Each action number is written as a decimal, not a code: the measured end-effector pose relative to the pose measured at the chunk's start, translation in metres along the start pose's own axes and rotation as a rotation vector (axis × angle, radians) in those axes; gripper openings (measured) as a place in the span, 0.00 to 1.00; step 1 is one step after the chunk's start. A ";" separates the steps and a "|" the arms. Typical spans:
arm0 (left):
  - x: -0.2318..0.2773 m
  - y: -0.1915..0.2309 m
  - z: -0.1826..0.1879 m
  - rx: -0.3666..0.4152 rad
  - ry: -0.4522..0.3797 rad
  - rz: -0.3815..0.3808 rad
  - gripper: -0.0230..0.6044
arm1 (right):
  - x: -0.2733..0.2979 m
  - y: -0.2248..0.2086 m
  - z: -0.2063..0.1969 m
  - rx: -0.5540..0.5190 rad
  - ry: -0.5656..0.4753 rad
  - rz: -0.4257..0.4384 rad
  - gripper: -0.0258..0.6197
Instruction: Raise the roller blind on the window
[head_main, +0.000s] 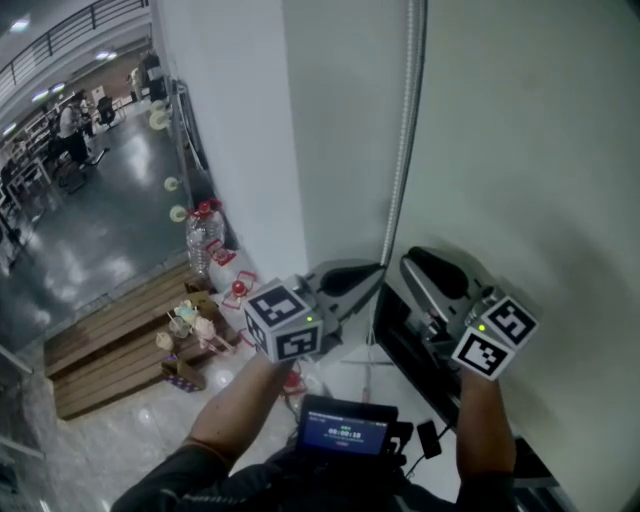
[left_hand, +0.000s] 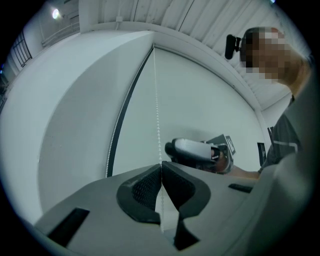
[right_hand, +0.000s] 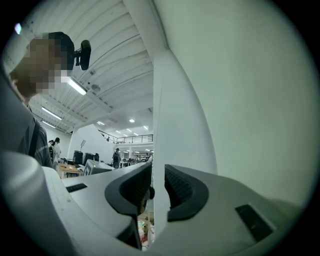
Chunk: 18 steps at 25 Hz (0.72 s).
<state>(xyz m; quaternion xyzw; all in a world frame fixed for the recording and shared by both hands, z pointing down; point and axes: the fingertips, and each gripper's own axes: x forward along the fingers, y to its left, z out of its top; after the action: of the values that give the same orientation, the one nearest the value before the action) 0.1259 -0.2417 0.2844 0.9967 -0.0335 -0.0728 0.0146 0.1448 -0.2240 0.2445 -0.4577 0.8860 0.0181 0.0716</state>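
Filling the space ahead of both grippers, the roller blind (head_main: 520, 150) is a pale, plain sheet that reaches well above them. Its bead chain (head_main: 404, 130) hangs straight down along the blind's left edge, next to a white wall (head_main: 250, 130), and runs to the tips of the left gripper (head_main: 378, 268). Below the grippers a dark band shows under the blind. Off to the left gripper's outer side the room opens onto a glossy grey floor (head_main: 110, 220), where wooden pallets (head_main: 110, 340) and water bottles (head_main: 203, 235) stand near the foot of the wall. That side has free space, while the blind closes off the right gripper's outer side.

The left gripper's own view shows its jaws pressed together on the bead chain (left_hand: 157, 115), which drops in from above and passes between the pads. The right gripper (head_main: 412, 262) is held just beside the left, a little to its right. Its jaws stand partly apart in its own view (right_hand: 157, 187), with the pads pressing on nothing. Only a white upright band shows through the gap.
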 end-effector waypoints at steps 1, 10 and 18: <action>0.000 -0.002 0.001 -0.001 -0.001 -0.004 0.04 | 0.003 0.003 0.012 -0.015 -0.012 0.008 0.17; -0.004 -0.021 0.001 0.005 -0.008 -0.040 0.04 | 0.033 0.023 0.035 -0.047 0.014 0.084 0.13; -0.006 -0.024 0.000 -0.002 -0.023 -0.047 0.04 | 0.030 0.025 0.032 -0.002 -0.008 0.090 0.04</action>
<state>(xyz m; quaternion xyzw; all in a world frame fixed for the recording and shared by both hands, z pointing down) 0.1220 -0.2176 0.2841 0.9963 -0.0102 -0.0848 0.0135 0.1105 -0.2307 0.2077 -0.4173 0.9055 0.0239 0.0740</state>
